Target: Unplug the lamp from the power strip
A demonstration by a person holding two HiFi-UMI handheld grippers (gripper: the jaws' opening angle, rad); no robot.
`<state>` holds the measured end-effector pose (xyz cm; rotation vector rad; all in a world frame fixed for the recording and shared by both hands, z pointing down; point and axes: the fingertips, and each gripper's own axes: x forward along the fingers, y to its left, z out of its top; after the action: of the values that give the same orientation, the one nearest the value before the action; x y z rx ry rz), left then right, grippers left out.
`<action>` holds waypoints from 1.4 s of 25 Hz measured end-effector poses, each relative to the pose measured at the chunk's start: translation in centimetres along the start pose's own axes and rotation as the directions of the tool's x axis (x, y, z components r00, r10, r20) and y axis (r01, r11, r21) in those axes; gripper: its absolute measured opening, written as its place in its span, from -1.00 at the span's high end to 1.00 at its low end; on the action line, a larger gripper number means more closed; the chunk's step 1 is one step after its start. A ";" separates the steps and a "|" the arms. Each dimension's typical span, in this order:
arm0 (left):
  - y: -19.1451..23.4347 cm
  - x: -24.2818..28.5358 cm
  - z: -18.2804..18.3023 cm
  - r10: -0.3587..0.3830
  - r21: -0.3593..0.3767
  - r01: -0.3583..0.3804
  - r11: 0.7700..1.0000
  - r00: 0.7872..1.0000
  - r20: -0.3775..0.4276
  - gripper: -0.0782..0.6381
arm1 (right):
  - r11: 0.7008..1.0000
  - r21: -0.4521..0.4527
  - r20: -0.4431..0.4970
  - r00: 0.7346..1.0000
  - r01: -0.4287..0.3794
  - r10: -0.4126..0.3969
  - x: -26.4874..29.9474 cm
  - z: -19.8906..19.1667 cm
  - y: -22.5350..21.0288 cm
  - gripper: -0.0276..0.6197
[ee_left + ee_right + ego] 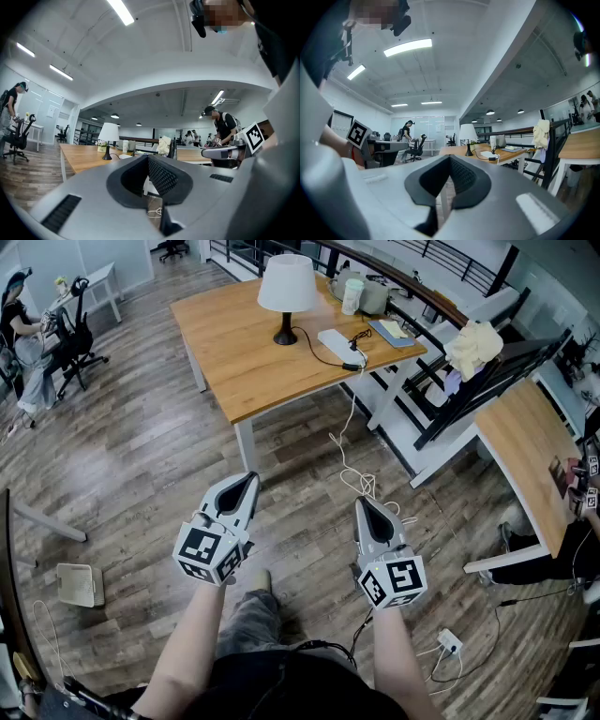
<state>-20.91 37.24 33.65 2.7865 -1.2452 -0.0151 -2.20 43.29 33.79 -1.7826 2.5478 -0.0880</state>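
Lamp plug (352, 364) looks rigid, snug in the strip (335, 340); pinch its body, not the cord (314, 352). My jaws are together, empty.

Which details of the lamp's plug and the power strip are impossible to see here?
Lamp cord's plug: head view, too small to tell its socket on the power strip.
Strip's sockets: both gripper views, distant and seen edge-on.
White cable: head view, its floor coil is partly covered by the right tongs, so its end is untraceable.
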 end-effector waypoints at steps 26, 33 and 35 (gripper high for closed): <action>12.0 14.9 -1.1 -0.167 -0.052 0.166 0.985 0.986 -0.024 0.79 | 0.995 0.056 -0.018 0.996 0.087 -0.086 17.0 -1.3 -4.0 0.90; 13.2 18.3 -1.6 -0.161 -0.047 0.160 0.986 0.986 -0.033 0.79 | 0.995 0.077 -0.010 0.998 0.064 -0.064 20.6 -2.0 -6.2 0.90; 13.6 19.5 -1.5 -0.157 -0.046 0.155 0.987 0.987 -0.033 0.79 | 0.996 0.076 -0.007 0.999 0.053 -0.053 21.9 -1.9 -7.0 0.90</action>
<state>-17.92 13.78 36.88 2.8255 -1.0032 -0.0022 -3.24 20.37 36.31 -1.8248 2.4656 -0.1882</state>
